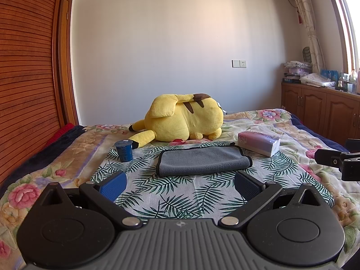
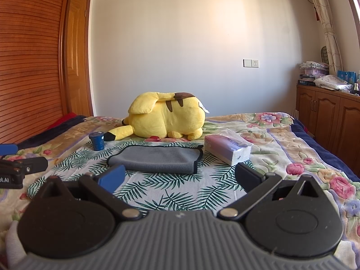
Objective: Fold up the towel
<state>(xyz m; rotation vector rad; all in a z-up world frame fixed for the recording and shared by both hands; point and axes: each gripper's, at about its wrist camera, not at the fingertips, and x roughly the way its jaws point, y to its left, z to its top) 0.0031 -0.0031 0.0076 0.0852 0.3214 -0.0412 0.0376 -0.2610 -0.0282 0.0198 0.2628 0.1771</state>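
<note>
One grey towel [image 1: 203, 160] lies at 12 o'clock from both claws, on a leaf-print cloth [image 1: 171, 193] spread over the bed [image 1: 292, 130]. It looks folded over once already, rolled edge toward the cameras. Left claw [image 1: 180, 185] spread wide, empty, apart from the towel. Right claw [image 2: 180, 177] likewise spread, empty, just short of it. Both probably held back and level to line up on the near edge. Also counted: one plush [image 1: 182, 117] behind, one blue cup [image 1: 123, 149] at 10 o'clock, one tissue pack [image 1: 258, 142] at 2 o'clock.
</note>
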